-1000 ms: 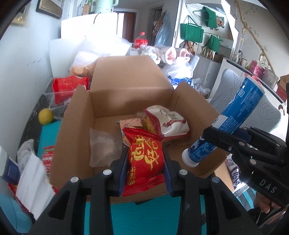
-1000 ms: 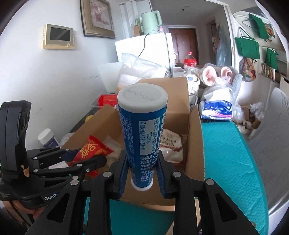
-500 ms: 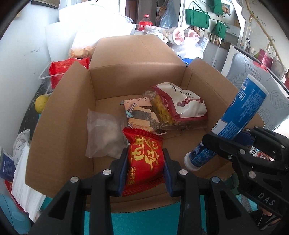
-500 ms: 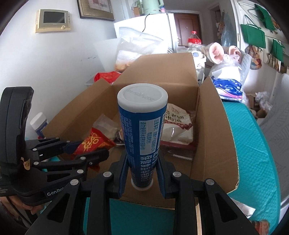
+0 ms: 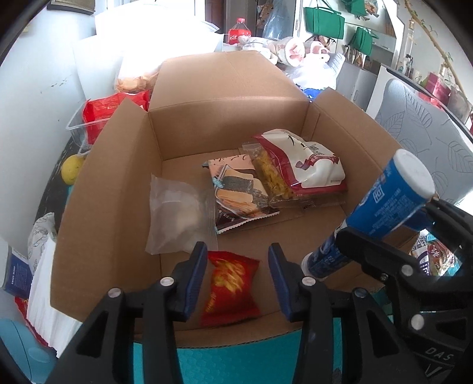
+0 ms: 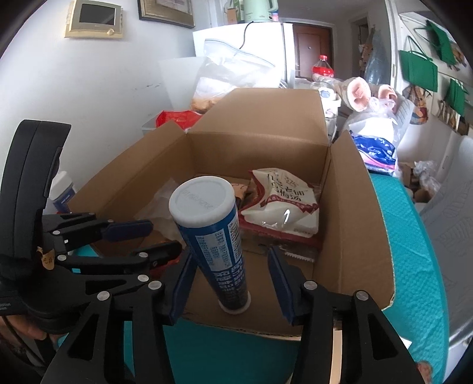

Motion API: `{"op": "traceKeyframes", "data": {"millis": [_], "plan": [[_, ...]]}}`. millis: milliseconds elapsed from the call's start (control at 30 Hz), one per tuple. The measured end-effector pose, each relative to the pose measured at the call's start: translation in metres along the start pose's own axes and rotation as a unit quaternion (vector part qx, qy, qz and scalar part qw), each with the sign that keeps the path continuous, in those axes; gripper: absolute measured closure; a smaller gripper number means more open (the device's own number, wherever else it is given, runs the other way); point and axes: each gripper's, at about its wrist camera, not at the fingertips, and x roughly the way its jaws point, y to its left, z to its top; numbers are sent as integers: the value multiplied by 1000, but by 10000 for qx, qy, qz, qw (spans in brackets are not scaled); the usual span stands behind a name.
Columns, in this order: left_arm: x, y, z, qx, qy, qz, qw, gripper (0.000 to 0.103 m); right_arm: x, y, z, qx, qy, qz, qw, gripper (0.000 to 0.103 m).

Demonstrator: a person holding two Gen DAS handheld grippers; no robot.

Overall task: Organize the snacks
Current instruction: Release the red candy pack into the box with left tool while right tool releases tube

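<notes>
Left gripper angled down over cardboard box, jaws opening, pads clear of one red snack packet on the box floor. Right gripper likewise tilted, jaws opening around one blue canister, leaning, base on box floor. Further in box: three bagged snacks.

One cardboard box lies open ahead of both claws. Inside it are six snack items: one red packet between the left claw's opening jaws, one blue tube between the right claw's opening jaws, one clear bag just beyond the left claw, one seaweed-snack pack and one clear pouch of yellow strips farther ahead, and one white-and-red bag farthest. Beyond the box stand one cola bottle and two green bags.
</notes>
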Motion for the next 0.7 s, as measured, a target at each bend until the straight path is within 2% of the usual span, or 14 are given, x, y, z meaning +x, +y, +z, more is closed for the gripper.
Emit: {"op": "traceKeyframes", "data": {"millis": [167,333,367,700], "plan": [[-4,-1,0,-13,31,79,10000,59,-10,-2,1,30,-62,-54,10000,38],[-16,-5,-1,62,-80,71,9999,37,-20,-6,3,114,-127,-106,9998,37],[-20,-5,-1,56,-128,72,9999,35,-23,-6,4,129,-152,-116,9997,37],[-58,-6,4,44,-486,198,9986,35,-57,1,7,17,-415,-188,9990,37]]}}
